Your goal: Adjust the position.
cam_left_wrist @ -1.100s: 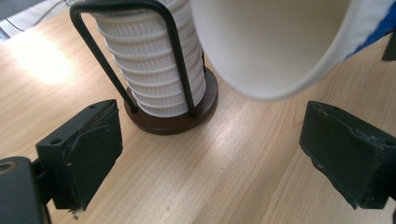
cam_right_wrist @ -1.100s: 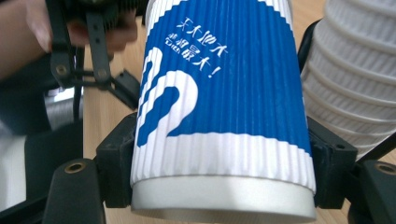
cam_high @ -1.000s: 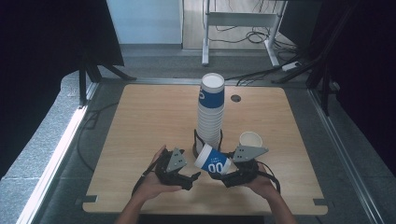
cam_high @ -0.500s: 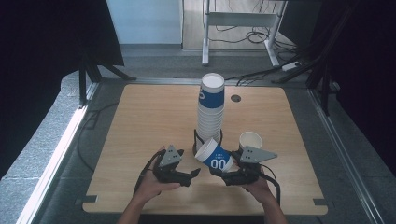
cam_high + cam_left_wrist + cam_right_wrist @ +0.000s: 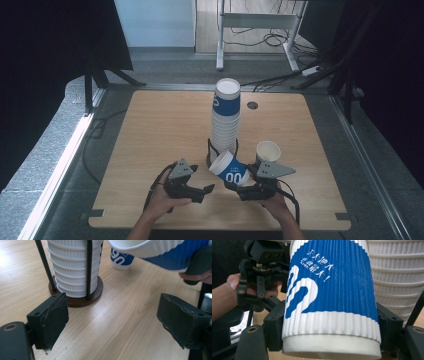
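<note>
Cup [image 5: 329, 300], blue and white, ribbed, sits clamped between the jaws of the right gripper [image 5: 239, 189], pads pressing its sides near the base. In the high view the cup [image 5: 229, 170] tilts, open mouth toward 10 o'clock, held just at 6 o'clock of the stack [image 5: 226, 117] and above the wooden surface [image 5: 160, 130].

Left gripper [image 5: 204, 190] lies at 9 o'clock of the cup, near it but apart. Its jaws have just been closing; they stand apart now with nothing between them, bare wood below. In the left gripper view the cup's rim [image 5: 140, 248] hangs at 1 o'clock, above and beyond the jaws.

Stack stands upright in a holder [image 5: 75, 298], a round brown base with thin black rods, about mid-surface. Second cup [image 5: 267, 152], mouth up, stands at 3 o'clock of the holder, just behind the right gripper. Small dark hole [image 5: 252, 105] in the surface at 1 o'clock of the stack.
</note>
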### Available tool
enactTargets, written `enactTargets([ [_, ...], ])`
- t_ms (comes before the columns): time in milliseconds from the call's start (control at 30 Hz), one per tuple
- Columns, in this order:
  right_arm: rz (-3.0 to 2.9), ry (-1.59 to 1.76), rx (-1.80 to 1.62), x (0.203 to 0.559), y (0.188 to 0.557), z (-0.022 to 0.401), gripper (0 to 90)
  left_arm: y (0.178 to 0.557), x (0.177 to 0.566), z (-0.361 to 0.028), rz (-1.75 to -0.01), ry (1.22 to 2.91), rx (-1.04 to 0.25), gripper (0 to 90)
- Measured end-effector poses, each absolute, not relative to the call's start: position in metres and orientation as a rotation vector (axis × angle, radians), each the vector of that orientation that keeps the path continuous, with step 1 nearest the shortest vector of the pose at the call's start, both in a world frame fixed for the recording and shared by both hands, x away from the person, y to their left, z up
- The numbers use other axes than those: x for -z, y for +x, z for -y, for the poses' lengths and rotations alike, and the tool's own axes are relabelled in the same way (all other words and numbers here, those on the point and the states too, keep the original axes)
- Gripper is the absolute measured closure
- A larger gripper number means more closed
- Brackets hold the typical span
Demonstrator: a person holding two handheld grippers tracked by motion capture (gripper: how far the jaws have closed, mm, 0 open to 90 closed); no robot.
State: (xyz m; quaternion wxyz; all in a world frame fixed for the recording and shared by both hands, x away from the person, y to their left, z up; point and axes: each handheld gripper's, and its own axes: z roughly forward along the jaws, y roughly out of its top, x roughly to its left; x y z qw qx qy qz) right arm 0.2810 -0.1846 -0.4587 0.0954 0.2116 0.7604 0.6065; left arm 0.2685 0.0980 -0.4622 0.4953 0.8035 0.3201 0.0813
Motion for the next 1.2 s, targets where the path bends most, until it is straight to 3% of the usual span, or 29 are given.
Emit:
enactTargets([
  [600,-2.201,0.63,-1.832,0.463,0.279,0.184,26.8,0.269,0.456,-0.107,-0.775,1.824,-0.089,10.8],
  [1200,-2.145,0.573,-1.95,0.468,0.272,0.177,26.9,0.27,0.453,-0.105,-0.735,1.668,0.121,10.8],
])
